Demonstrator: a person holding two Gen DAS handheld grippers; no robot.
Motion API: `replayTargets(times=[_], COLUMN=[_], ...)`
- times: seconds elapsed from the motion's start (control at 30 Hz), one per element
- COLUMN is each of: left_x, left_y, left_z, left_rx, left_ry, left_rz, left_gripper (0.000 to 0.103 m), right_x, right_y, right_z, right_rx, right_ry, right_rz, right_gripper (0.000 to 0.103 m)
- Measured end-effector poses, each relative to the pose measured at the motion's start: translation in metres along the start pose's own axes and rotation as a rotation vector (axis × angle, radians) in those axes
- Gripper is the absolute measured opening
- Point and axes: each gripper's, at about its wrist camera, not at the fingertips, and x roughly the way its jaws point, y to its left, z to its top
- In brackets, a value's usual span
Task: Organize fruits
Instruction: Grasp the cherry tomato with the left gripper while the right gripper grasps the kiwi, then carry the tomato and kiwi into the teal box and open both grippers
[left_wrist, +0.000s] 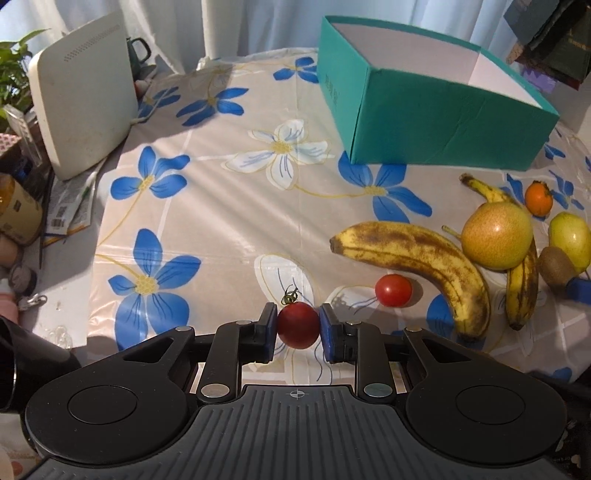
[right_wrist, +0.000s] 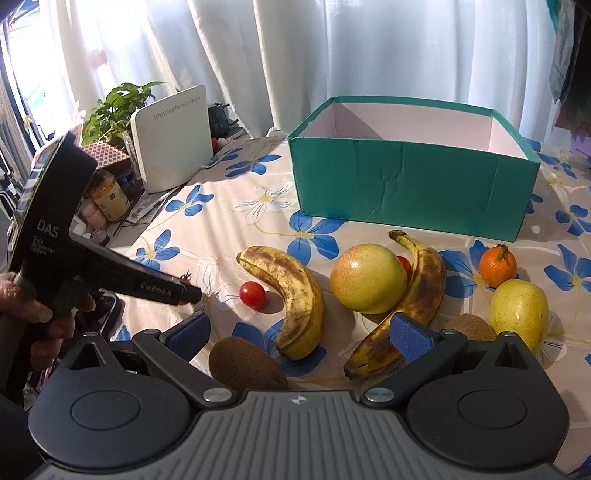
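Right now the left gripper (left_wrist: 298, 325) is clamped on a small dark-red cherry tomato with a green stem (left_wrist: 297, 325), its blue pads pressing the fruit from both sides just above the glossy flower-printed tablecloth (left_wrist: 207, 206). At two o'clock from it a second, brighter red cherry tomato (left_wrist: 393, 290) lies on the cloth, just beside the inner curve of a large brown-spotted yellow banana (left_wrist: 424, 266). Further toward three o'clock sit a round yellow-green pear (left_wrist: 496, 234), a slimmer spotted banana (left_wrist: 521, 280) partly under it, a small orange mandarin (left_wrist: 538, 198), a fuzzy brown kiwi (left_wrist: 556, 267) and a pale yellow-green fruit (left_wrist: 570, 240). The open teal cardboard box with a white interior (left_wrist: 436, 122) stands at one o'clock, well apart from the held tomato.

In the right wrist view the right gripper (right_wrist: 299, 338) is spread wide and grips nothing; its jaws sit above another brown kiwi (right_wrist: 245, 363) and the lower ends of both bananas. The box is at twelve o'clock there. A white router-like panel (right_wrist: 173, 138) leans at ten o'clock.
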Motion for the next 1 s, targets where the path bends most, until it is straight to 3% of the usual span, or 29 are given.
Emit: replayTargets(times=[0.1, 0.27, 0.5, 0.77, 1.0], left_x=[-0.016, -0.029, -0.037, -0.05, -0.063], left_y=[0.002, -0.001, -0.004, -0.018, -0.05], left_z=[0.006, 0.008, 0.004, 0.02, 0.078], left_rx=[-0.011, -0.011, -0.019, -0.003, 0.026], left_ry=[-0.049, -0.083, -0.097, -0.123, -0.218], left_rz=[-0.011, -0.048, -0.074, -0.067, -0.046], left_gripper=[0.027, 0.027, 0.027, 0.027, 0.027], right_x=[0.009, 0.035, 0.058, 0.046, 0.005], right_y=[0.01, 0.02, 0.025, 0.02, -0.007], right_z=[-0.002, -0.006, -0.012, -0.012, 0.007], right_rx=[-0.031, -0.059, -0.09, -0.104, -0.017], right_ry=[0.064, 0.177, 0.25, 0.197, 0.055], right_rz=[0.056, 0.108, 0.092, 0.095, 0.02], right_gripper=[0.095, 0.072, 0.063, 0.057, 0.057])
